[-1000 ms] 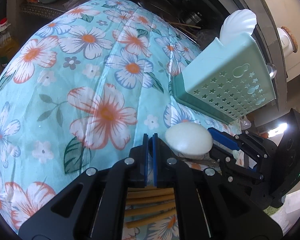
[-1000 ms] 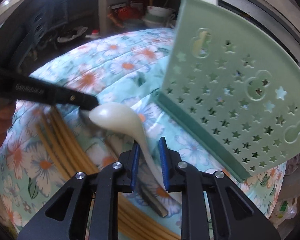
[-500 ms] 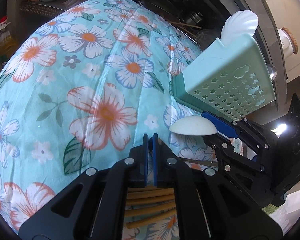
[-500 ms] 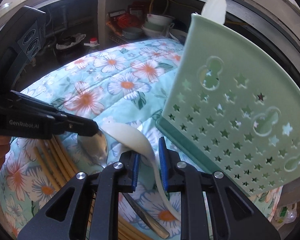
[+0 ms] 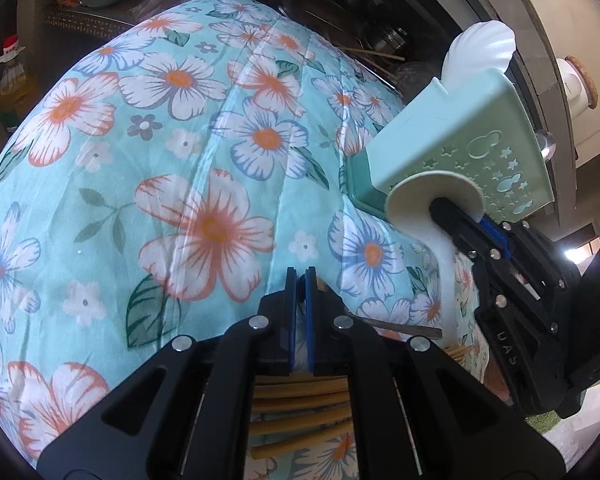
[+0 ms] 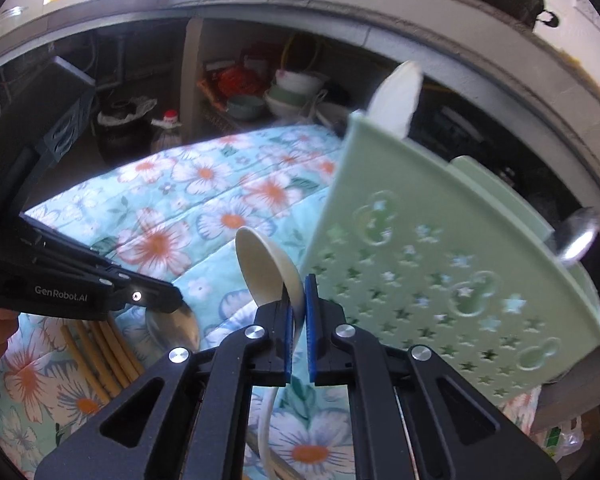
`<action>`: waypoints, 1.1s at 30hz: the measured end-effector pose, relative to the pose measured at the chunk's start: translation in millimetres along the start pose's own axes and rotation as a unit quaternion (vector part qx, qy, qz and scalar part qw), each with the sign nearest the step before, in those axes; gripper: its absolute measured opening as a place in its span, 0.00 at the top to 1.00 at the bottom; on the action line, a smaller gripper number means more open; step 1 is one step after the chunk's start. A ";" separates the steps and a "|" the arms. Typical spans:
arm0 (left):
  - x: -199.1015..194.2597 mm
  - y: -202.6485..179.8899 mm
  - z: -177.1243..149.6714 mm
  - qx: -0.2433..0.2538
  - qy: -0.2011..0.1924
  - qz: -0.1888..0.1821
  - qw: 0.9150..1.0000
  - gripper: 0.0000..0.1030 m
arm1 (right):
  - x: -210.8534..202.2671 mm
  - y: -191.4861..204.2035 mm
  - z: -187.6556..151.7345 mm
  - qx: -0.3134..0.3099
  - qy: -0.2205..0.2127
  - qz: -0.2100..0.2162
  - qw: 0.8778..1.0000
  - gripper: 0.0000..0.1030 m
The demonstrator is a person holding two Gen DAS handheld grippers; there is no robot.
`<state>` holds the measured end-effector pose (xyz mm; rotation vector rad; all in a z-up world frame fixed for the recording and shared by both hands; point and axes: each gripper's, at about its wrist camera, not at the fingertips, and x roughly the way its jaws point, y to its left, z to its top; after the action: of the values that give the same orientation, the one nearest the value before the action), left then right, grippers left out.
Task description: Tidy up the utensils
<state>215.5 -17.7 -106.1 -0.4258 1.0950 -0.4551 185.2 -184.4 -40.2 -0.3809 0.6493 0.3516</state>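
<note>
My right gripper (image 6: 298,300) is closing tight on the neck of a cream spoon (image 6: 264,268), pads pressing it. The spoon is lifted off the floral cloth, bowl up, just in front of the green perforated utensil holder (image 6: 440,264). From the left wrist view the same cream spoon (image 5: 432,196) and right gripper (image 5: 456,216) sit against the holder (image 5: 460,136). My left gripper (image 5: 300,280) is shut, low over the cloth, its tip (image 6: 168,304) at the bowl of a metal spoon (image 6: 176,328). Yellow chopsticks (image 5: 300,404) lie under it.
A white shell-shaped spoon (image 6: 396,100) and a metal spoon (image 6: 576,240) stick out of the holder. The floral cloth (image 5: 180,160) stretches away left. Behind it are shelves with bowls (image 6: 296,92), an oil bottle (image 5: 12,80) and dark clutter.
The right gripper has shut on the cream spoon and lifted it off the cloth, tipping its bowl upward toward the holder. The left gripper has stayed put.
</note>
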 end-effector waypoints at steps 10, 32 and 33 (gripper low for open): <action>-44.1 -31.3 -5.1 0.069 -0.090 0.031 0.993 0.99 | -82.6 -45.6 -6.5 0.103 -0.097 -0.090 0.986 0.95; -212.7 -207.1 6.6 0.324 -0.349 0.077 0.876 0.99 | -152.3 -90.9 -54.3 0.258 -0.177 -0.104 0.944 0.95; -212.4 -214.4 11.0 0.330 -0.358 0.085 0.869 0.99 | -153.7 -92.5 -55.4 0.261 -0.180 -0.102 0.943 0.95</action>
<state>113.7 -78.2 171.8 0.1234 0.2079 -0.4325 82.3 -320.1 39.0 0.1266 0.3184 0.0384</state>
